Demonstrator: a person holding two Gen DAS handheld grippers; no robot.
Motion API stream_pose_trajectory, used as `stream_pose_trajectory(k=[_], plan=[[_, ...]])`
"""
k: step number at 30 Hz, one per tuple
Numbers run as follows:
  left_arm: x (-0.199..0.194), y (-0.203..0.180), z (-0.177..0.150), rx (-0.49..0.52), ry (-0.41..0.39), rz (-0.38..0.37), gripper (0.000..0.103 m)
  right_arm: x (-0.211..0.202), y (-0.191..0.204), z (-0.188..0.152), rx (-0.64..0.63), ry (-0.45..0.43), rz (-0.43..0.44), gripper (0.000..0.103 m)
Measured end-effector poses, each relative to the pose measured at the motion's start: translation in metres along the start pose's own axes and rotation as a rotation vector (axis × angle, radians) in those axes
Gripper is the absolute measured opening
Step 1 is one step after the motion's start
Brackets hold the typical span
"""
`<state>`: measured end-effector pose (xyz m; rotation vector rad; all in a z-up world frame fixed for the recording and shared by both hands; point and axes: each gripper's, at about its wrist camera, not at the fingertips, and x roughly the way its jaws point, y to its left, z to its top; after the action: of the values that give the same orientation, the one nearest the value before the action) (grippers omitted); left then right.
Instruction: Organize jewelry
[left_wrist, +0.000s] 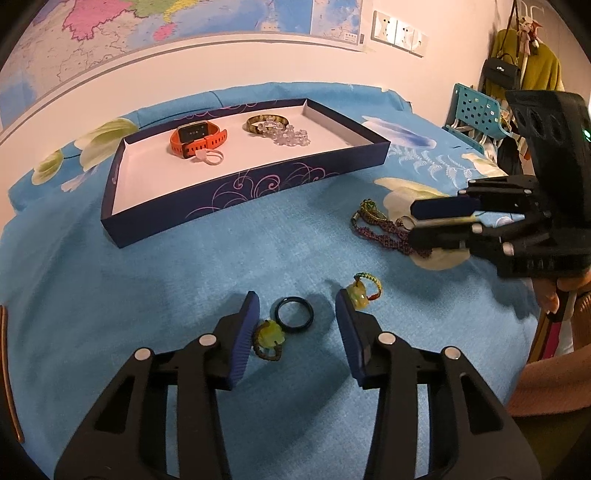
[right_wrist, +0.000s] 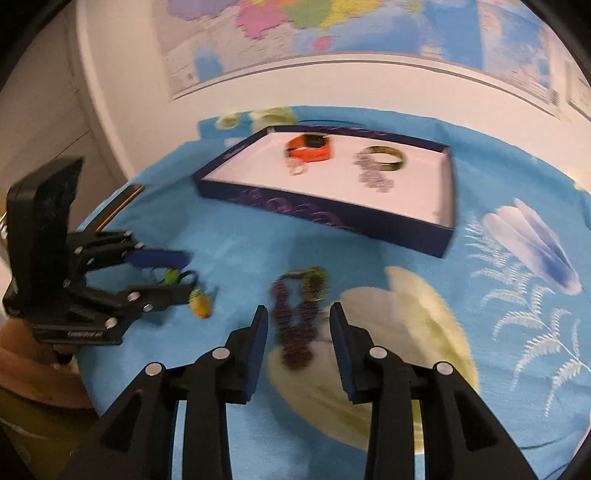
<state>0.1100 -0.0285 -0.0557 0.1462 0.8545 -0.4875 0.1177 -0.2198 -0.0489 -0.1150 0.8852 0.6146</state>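
Loose jewelry on the bed, a gripper poised over each piece

The dark ring lies flat between the spread jaws of the left gripper, a yellow charm touching its near-left side and another by the right jaw. The braided cord runs lengthwise away from the right gripper, whose jaws stand apart astride its near end, likely for a pinch across it. The tray toward the bed's far edge already holds a watch and bracelets.
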Motion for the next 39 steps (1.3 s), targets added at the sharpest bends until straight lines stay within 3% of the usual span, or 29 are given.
stream_pose_trajectory(k=[8, 10, 11, 14, 16, 22, 39], plan=[[0.001, 0.001, 0.001, -0.006, 0.003, -0.006, 0.042, 0.021, 0.003, 0.004, -0.005, 0.033, -0.047, 0.031], [0.001, 0.001, 0.001, -0.006, 0.003, -0.005, 0.042, 0.021, 0.004, 0.005, -0.007, 0.034, -0.062, 0.027], [0.001, 0.001, 0.001, -0.007, 0.003, -0.006, 0.042, 0.021, 0.005, 0.005, -0.008, 0.034, -0.066, 0.018], [0.001, 0.0, 0.001, -0.007, 0.006, -0.01, 0.037, 0.017, 0.001, 0.003, 0.022, 0.033, -0.021, 0.006], [0.0, -0.001, 0.0, -0.001, 0.009, -0.016, 0.03, 0.013, -0.002, 0.002, 0.051, 0.027, 0.03, 0.006], [-0.001, -0.003, -0.002, 0.017, 0.015, -0.015, 0.023, -0.004, -0.004, 0.006, 0.099, -0.026, 0.105, 0.006], [-0.003, -0.001, 0.005, 0.012, -0.005, 0.022, 0.023, -0.014, -0.004, 0.018, 0.119, -0.106, 0.135, 0.006]])
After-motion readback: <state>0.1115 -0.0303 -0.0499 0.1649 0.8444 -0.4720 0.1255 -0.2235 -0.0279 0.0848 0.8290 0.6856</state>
